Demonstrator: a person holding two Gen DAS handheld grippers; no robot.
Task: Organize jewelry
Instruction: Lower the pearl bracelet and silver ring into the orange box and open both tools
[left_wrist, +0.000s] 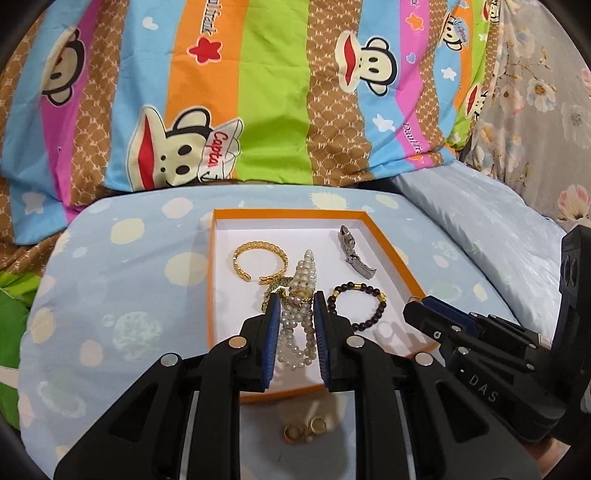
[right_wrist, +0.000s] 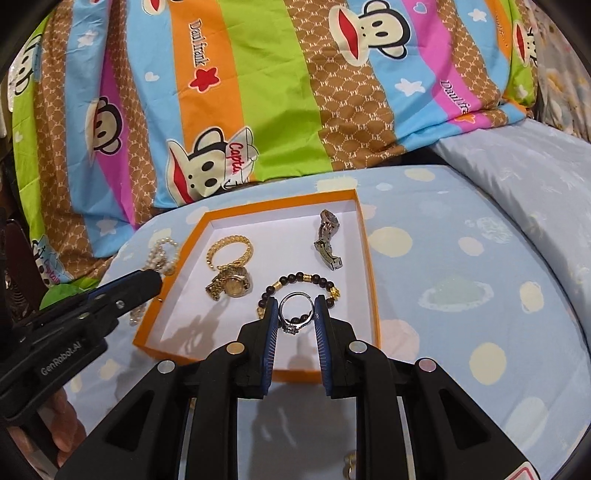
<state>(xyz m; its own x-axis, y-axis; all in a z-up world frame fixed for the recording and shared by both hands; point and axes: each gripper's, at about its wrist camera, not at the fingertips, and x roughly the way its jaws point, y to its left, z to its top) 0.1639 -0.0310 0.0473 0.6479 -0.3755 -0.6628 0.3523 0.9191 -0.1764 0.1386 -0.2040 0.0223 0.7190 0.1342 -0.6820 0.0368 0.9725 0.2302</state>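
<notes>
Left wrist view: our left tongs (left_wrist: 295, 306) grip a pearl bracelet (left_wrist: 297, 325), hanging lengthwise between the pads above the near left part of the orange box (left_wrist: 391, 243) on the bed. Our right tongs (right_wrist: 295, 310) pinch a silver ring (right_wrist: 295, 314) upright over the box's near right corner. Both loads sit directly above the white floor, so each drop goes straight down.

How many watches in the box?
2. A silver watch lies near the orange box's far right corner; a gold watch sits left of centre, beside the gold bangle. None seem hidden.
</notes>
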